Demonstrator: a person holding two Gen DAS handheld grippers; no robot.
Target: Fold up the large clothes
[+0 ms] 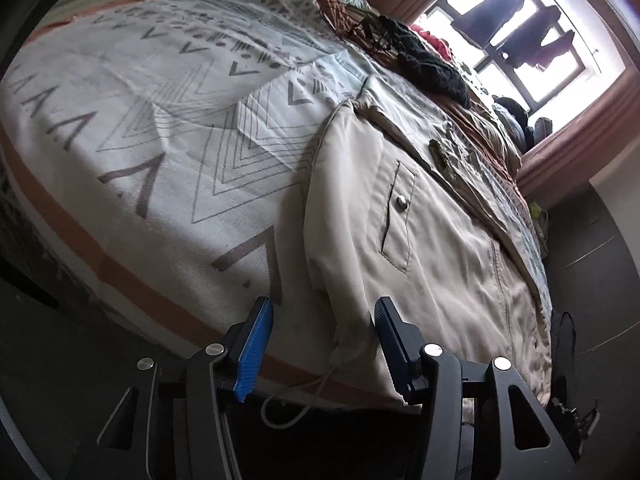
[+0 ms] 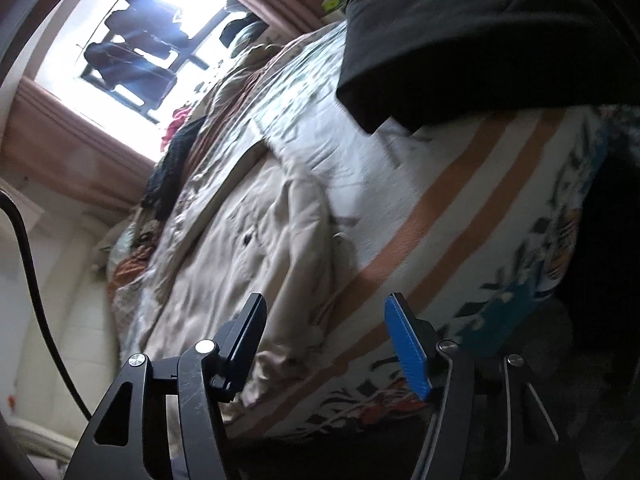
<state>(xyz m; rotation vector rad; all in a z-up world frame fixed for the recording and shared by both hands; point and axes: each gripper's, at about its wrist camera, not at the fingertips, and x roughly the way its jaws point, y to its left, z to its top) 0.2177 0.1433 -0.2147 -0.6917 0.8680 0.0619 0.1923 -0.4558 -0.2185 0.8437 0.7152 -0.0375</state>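
Beige jacket point(image 1: 432, 240) on patterned bedspread point(image 1: 140, 120): soft, limp, smooth-faced, probably slippery; pinch doubled hem corners near drawstring point(image 1: 304, 396). Left gripper point(image 1: 324, 344) and right gripper point(image 2: 326, 340) both gape wide, empty

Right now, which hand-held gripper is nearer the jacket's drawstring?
Left. The left hand-held gripper straddles the drawstring at the jacket hem; the right hand-held gripper sits open farther off.

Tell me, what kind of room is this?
Most likely a bedroom. A big bed with a patterned cover fills the view, a beige jacket lies spread on it, and a window with pink curtains is behind.
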